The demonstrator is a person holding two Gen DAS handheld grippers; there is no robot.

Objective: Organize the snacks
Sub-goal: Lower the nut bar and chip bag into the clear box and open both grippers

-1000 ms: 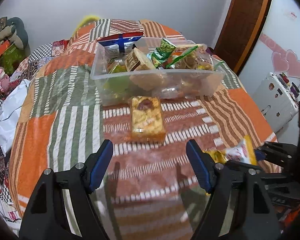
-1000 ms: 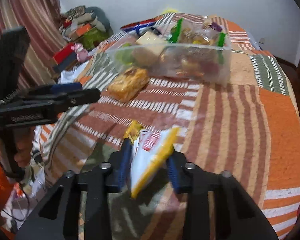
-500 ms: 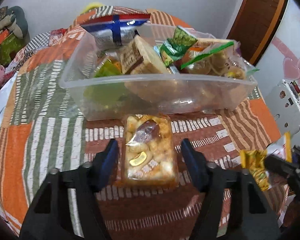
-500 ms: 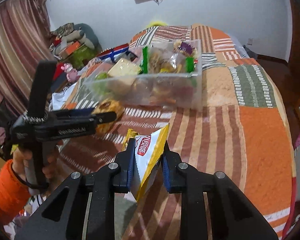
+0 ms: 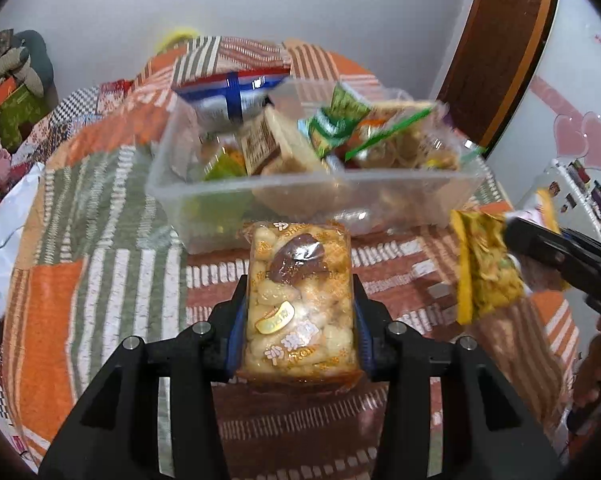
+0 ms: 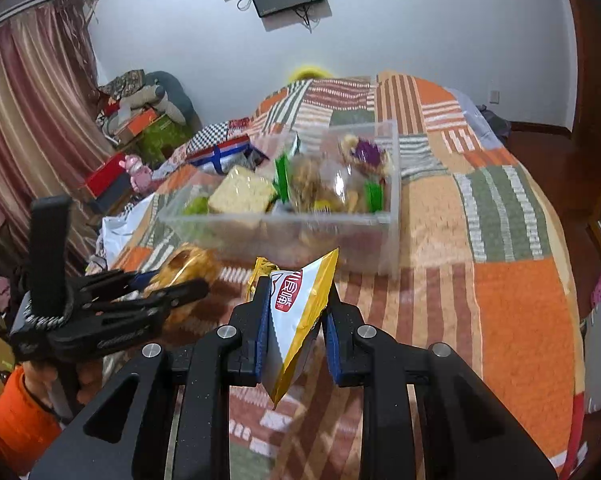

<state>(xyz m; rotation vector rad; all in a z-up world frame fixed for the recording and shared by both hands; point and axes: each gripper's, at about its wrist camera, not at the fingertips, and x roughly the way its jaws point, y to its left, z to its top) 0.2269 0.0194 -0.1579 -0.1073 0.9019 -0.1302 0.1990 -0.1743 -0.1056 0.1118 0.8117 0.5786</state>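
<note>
While both hands work over the bed [image 6: 512, 320] with its striped patchwork cover, the left gripper [image 5: 300, 320] has just been closing its jaws, and their blue pads now press both long sides of a clear packet of pale puffed snacks [image 5: 300, 300]. That packet sits just in front of the clear plastic tub [image 5: 380, 184], at twelve o'clock from the left gripper, its far end close to the tub's near wall; I cannot tell whether it is off the cover.

At three o'clock from the left gripper, the right gripper [image 6: 296, 332] has its jaws squeezed tight on a white and yellow snack bag [image 6: 300, 312], which stands on edge between the pads, clear of the cover. From the right side, the tub lies at twelve o'clock, beyond the bag, already crowded with snacks: a blue and white bag [image 5: 228, 96] at the far left corner, a tan block [image 6: 240, 192] near the middle, green-edged packets [image 5: 340, 124] toward the right. A hand [image 6: 60, 380] in an orange sleeve [image 6: 16, 412] grips the left tool's handle at nine o'clock.
</note>
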